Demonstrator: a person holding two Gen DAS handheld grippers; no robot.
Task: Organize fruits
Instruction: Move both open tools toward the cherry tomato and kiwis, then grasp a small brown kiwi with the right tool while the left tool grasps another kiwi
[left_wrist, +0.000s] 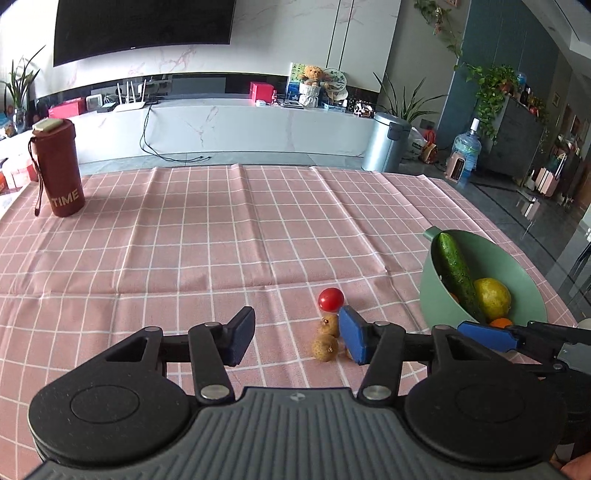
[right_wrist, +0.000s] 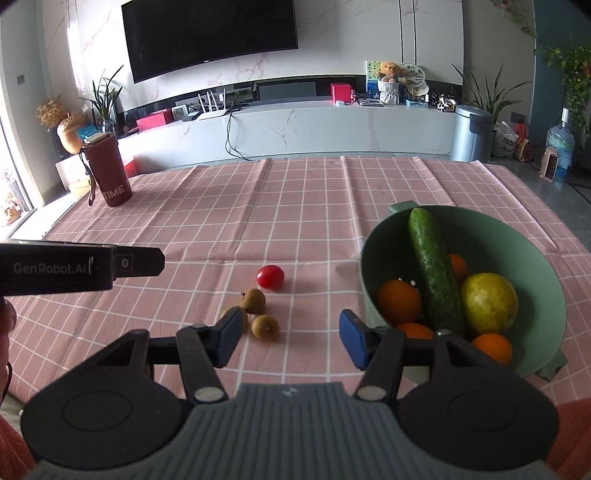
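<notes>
A red cherry tomato (left_wrist: 331, 299) (right_wrist: 270, 277) and three small brown longans (left_wrist: 325, 348) (right_wrist: 265, 326) lie on the pink checked tablecloth. A green bowl (left_wrist: 436, 295) (right_wrist: 373, 291) at the right holds a cucumber (right_wrist: 434, 273), a yellow-green citrus (right_wrist: 489, 298) and several oranges (right_wrist: 399, 301). My left gripper (left_wrist: 297, 339) is open and empty, its right finger beside the longans. My right gripper (right_wrist: 290, 338) is open and empty, just before the longans, left of the bowl.
A dark red tumbler (left_wrist: 57, 166) (right_wrist: 109, 173) marked TIME stands at the table's far left. The table's right edge runs close behind the bowl. The left gripper's body (right_wrist: 81, 267) shows at the left of the right wrist view.
</notes>
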